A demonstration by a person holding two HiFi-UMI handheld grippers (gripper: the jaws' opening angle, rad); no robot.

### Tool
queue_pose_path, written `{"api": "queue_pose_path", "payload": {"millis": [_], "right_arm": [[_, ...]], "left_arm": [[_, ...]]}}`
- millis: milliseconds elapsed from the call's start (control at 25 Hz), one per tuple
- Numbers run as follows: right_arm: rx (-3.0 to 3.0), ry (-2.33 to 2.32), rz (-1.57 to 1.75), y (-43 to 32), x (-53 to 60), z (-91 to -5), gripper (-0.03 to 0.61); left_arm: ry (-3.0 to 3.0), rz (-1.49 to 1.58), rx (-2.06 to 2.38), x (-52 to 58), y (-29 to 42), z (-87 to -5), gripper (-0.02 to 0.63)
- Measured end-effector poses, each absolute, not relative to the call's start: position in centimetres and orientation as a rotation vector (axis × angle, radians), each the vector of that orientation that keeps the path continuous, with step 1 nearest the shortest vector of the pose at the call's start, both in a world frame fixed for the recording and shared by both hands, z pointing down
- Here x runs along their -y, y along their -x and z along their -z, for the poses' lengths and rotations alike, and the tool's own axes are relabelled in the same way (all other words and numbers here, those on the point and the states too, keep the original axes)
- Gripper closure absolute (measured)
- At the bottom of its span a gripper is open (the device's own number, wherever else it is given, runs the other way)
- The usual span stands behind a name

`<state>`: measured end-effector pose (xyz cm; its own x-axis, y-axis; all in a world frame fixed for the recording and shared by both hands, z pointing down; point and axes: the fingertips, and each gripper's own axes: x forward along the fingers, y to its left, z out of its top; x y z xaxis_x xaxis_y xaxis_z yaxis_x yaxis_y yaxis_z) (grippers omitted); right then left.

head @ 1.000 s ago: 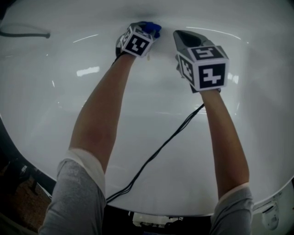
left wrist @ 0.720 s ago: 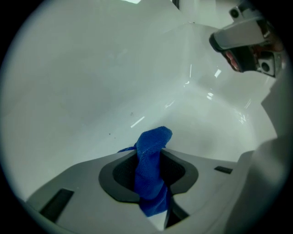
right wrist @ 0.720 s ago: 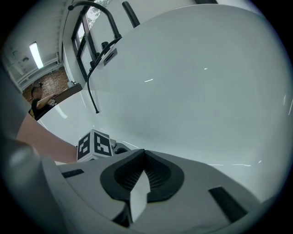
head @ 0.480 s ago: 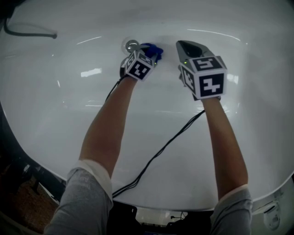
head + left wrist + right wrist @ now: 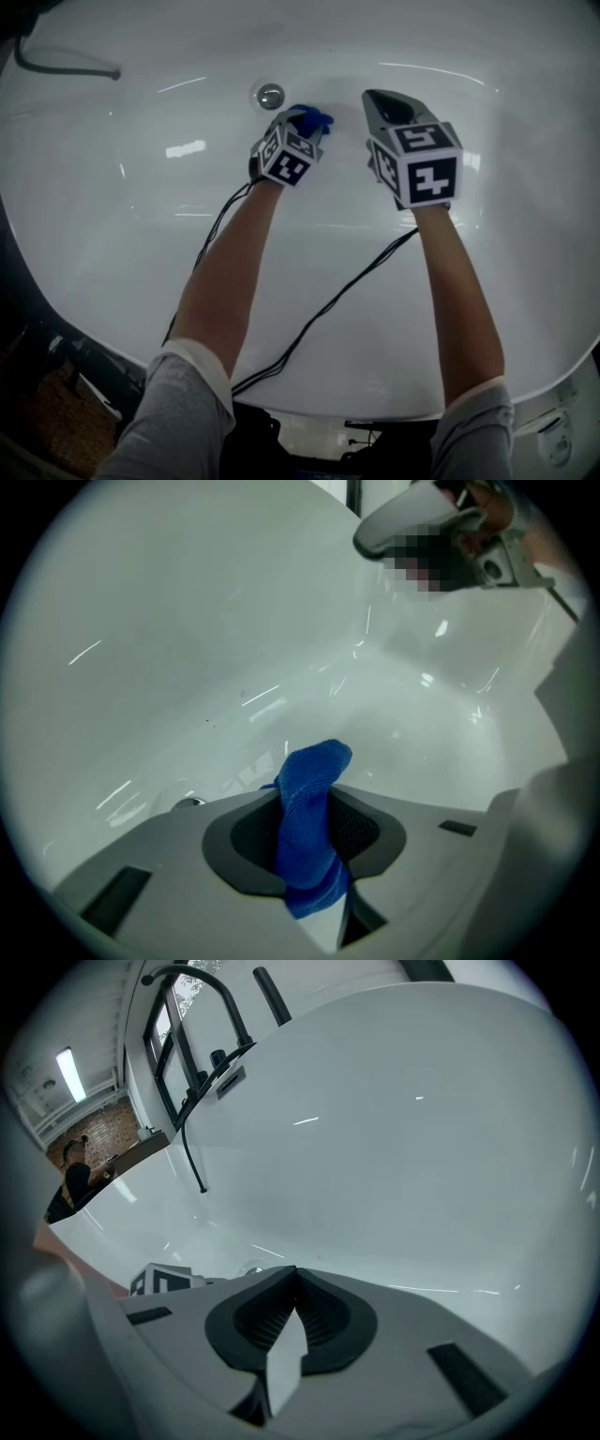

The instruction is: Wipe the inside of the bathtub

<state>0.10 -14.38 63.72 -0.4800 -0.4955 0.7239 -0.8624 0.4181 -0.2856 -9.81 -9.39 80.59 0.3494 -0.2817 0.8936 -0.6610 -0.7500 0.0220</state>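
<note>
The white bathtub [image 5: 112, 216] fills the head view, with its round metal drain [image 5: 270, 95] at the far side. My left gripper [image 5: 309, 120] is shut on a blue cloth [image 5: 313, 118], just right of and below the drain. In the left gripper view the blue cloth [image 5: 309, 832] stands pinched between the jaws of the left gripper [image 5: 309, 808], its tip against the tub floor. My right gripper [image 5: 382, 101] hovers to the right of the cloth. In the right gripper view the right gripper [image 5: 295, 1283] has its tips pressed together with nothing between them.
Black cables [image 5: 319, 314] trail from both grippers over the tub's near wall. A dark hose [image 5: 56, 67] lies on the rim at upper left. A black faucet [image 5: 192, 988] and hose rise over the far rim in the right gripper view.
The left gripper has drawn the blue cloth nearer and rightward, uncovering the drain. The right gripper has hardly moved.
</note>
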Motion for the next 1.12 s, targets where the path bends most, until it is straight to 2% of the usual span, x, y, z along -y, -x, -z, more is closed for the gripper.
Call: {"api": "queue_pose_path", "payload": {"millis": [160,400,720,1120], "right_arm": [[2.116,-1.165,-0.903,-0.9,14.1,-63.3,0.58],[2.115,-1.15,-0.911,-0.7,13.8,-64.1,0.58],[2.113,-1.142,-0.93,-0.7,12.8,-65.8,0.581],[2.136,-1.156,-0.922,-0.8,13.5,-65.9,0.58]], "left_arm": [[-2.173,-1.293,0.816,3.8,8.9,-79.1,0.5],[-2.117,-1.356,0.808,-1.4,9.7,-81.3,0.5],[-2.158,-1.352,0.872,2.0,9.5,-82.8,0.5],[-2.195,-1.383,0.953,11.6,8.6,-83.0,0.502]]}}
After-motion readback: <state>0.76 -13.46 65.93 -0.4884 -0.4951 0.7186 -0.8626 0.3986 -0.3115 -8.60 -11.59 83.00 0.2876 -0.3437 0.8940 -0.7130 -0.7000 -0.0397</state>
